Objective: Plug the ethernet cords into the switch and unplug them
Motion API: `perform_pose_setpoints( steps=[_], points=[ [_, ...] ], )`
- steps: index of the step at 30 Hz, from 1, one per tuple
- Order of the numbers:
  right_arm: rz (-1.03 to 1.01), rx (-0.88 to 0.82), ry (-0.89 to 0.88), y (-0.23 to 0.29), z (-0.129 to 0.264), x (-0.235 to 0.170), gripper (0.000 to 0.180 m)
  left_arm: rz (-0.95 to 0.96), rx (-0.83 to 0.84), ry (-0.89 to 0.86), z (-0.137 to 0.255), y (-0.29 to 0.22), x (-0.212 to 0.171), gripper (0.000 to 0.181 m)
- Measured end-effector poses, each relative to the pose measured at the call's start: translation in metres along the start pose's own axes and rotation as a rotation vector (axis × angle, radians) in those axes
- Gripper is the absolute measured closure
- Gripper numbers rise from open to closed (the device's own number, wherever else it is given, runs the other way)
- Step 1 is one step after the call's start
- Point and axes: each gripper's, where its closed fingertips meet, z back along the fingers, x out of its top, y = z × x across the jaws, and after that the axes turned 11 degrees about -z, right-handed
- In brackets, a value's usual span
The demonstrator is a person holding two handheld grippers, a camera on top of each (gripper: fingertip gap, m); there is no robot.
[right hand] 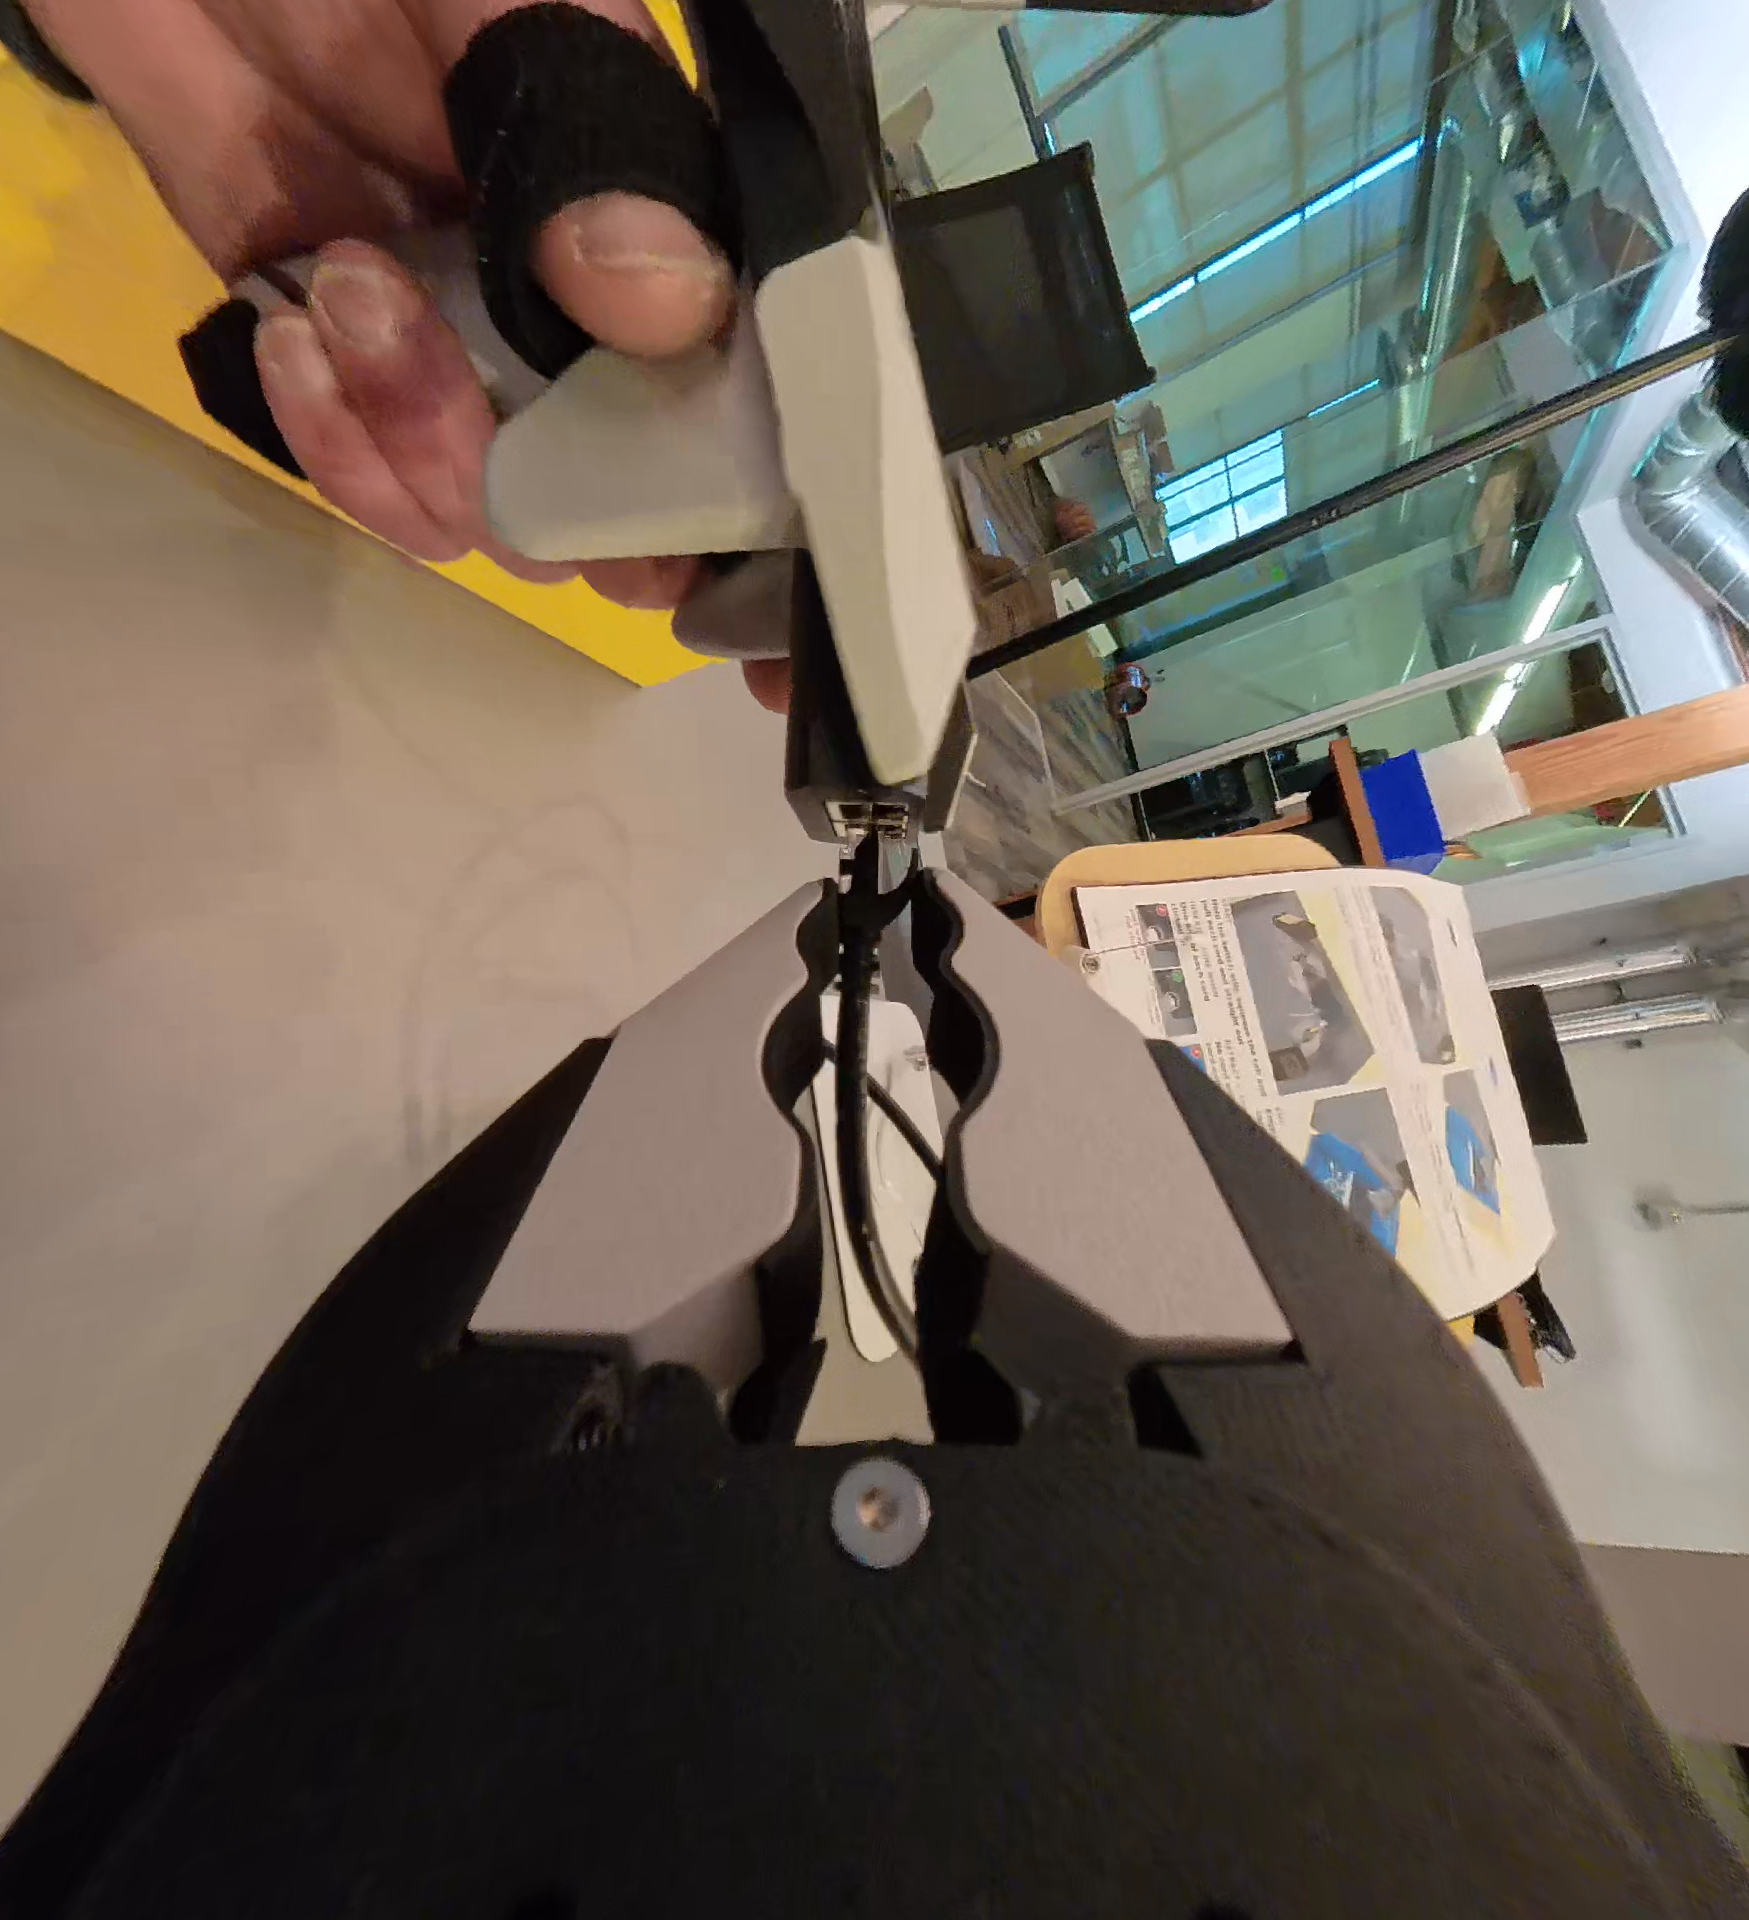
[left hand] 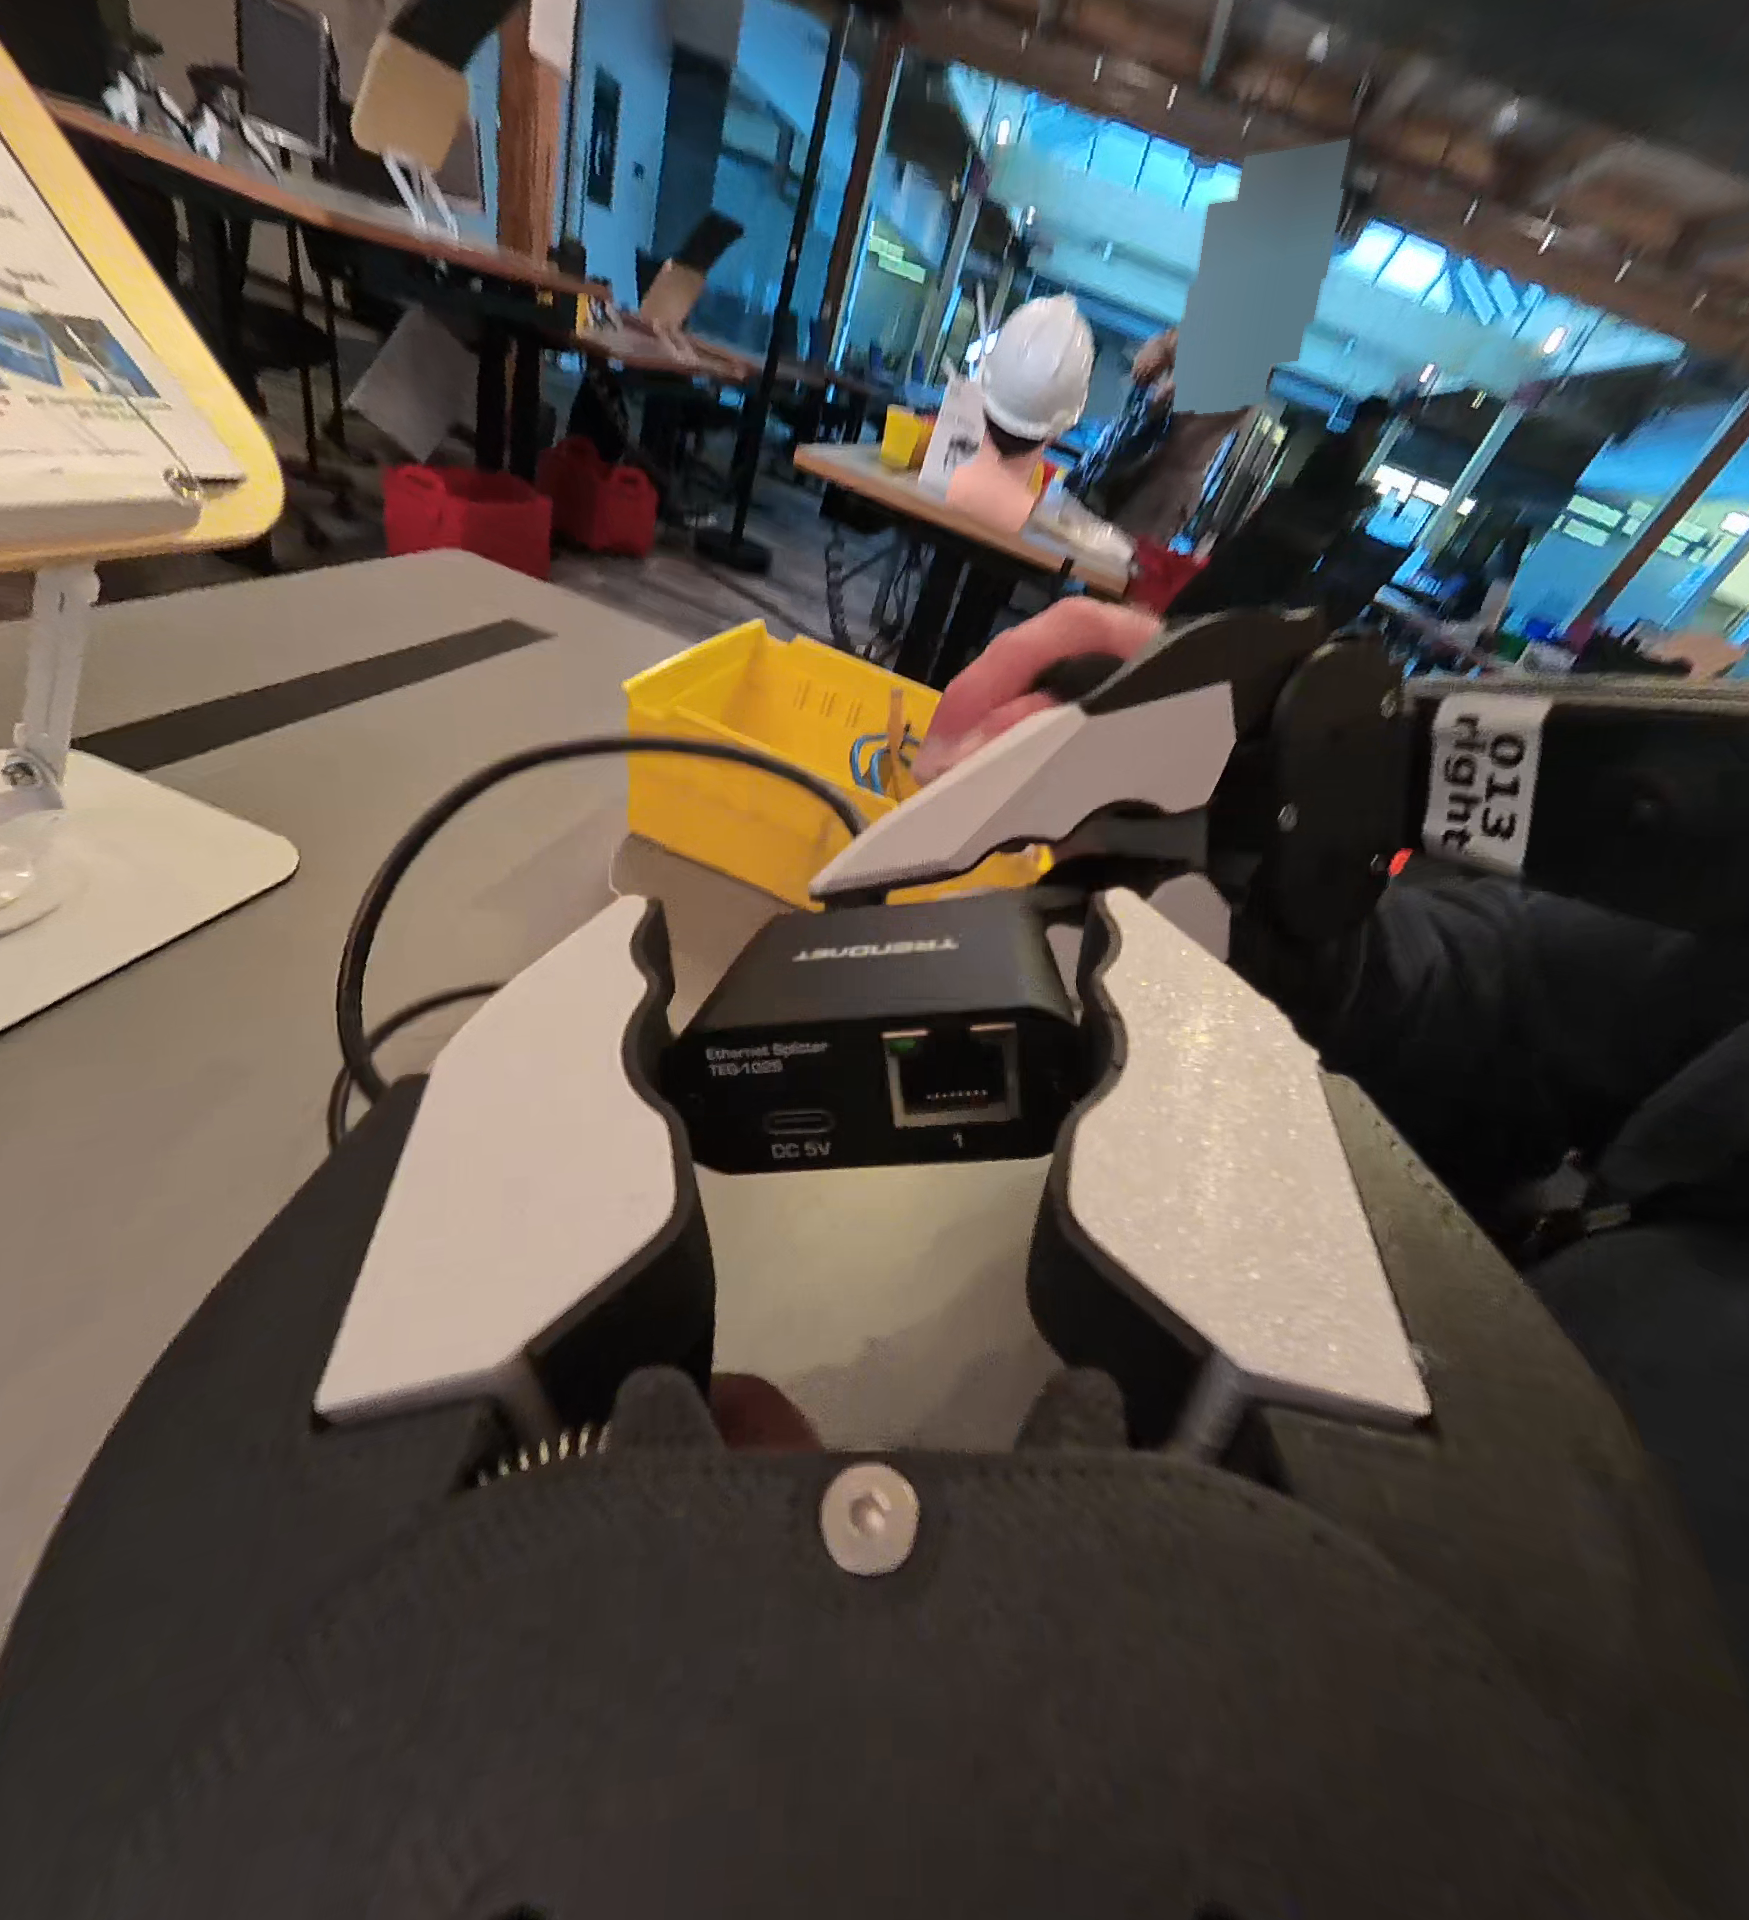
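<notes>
The switch (left hand: 880, 1039) is a small black box with one empty port on its near face. My left gripper (left hand: 875, 914) is shut on its two sides and holds it just above the grey table (left hand: 174, 1195). My right gripper (right hand: 875, 894) is shut on the plug end of a black ethernet cord (right hand: 854, 1039). The plug's tip sits at the ports on the switch's far face (right hand: 865, 816); I cannot tell whether it is seated. In the left wrist view the right gripper (left hand: 953, 862) reaches in from behind the switch. The cord (left hand: 413, 862) loops away to the left.
A yellow bin (left hand: 745, 727) holding blue cords stands just behind the switch. An instruction sheet on a white stand (left hand: 39, 343) is at the left, its base plate (left hand: 122, 883) on the table. A person's bare hand (right hand: 382, 312) holds the left gripper.
</notes>
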Motion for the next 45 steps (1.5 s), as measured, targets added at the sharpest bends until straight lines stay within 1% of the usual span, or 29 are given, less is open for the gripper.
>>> perform_pose_setpoints(
  steps=[8,10,14,19,24,28,34,40,45],
  points=[
    [0.075,-0.03,-0.02,0.001,0.001,-0.001,0.168,-0.006,-0.035,0.083,0.002,-0.003,-0.01,0.107],
    [0.088,-0.037,-0.025,0.001,0.001,-0.001,0.169,0.017,-0.054,0.069,0.002,-0.005,-0.008,0.108],
    [0.111,-0.05,-0.02,0.002,-0.001,-0.004,0.169,0.043,-0.064,0.114,0.002,-0.005,-0.015,0.108],
    [0.108,-0.068,-0.023,0.003,-0.002,-0.005,0.168,0.039,-0.059,0.125,0.002,-0.004,-0.018,0.108],
    [0.082,-0.073,-0.035,0.003,-0.006,-0.008,0.168,0.07,-0.021,0.08,0.0,0.001,-0.013,0.108],
    [0.1,-0.072,-0.038,0.011,-0.009,-0.007,0.166,0.085,-0.023,0.082,-0.004,-0.001,-0.017,0.108],
    [0.061,-0.05,-0.025,0.011,-0.009,-0.007,0.168,0.093,-0.029,0.068,-0.004,-0.001,-0.015,0.108],
    [0.178,-0.037,0.046,0.011,-0.007,-0.007,0.168,0.085,-0.014,0.076,-0.004,-0.001,-0.012,0.108],
    [0.177,-0.012,0.051,0.009,-0.008,-0.007,0.169,0.079,0.05,0.086,-0.003,0.0,-0.013,0.108]
  ],
)
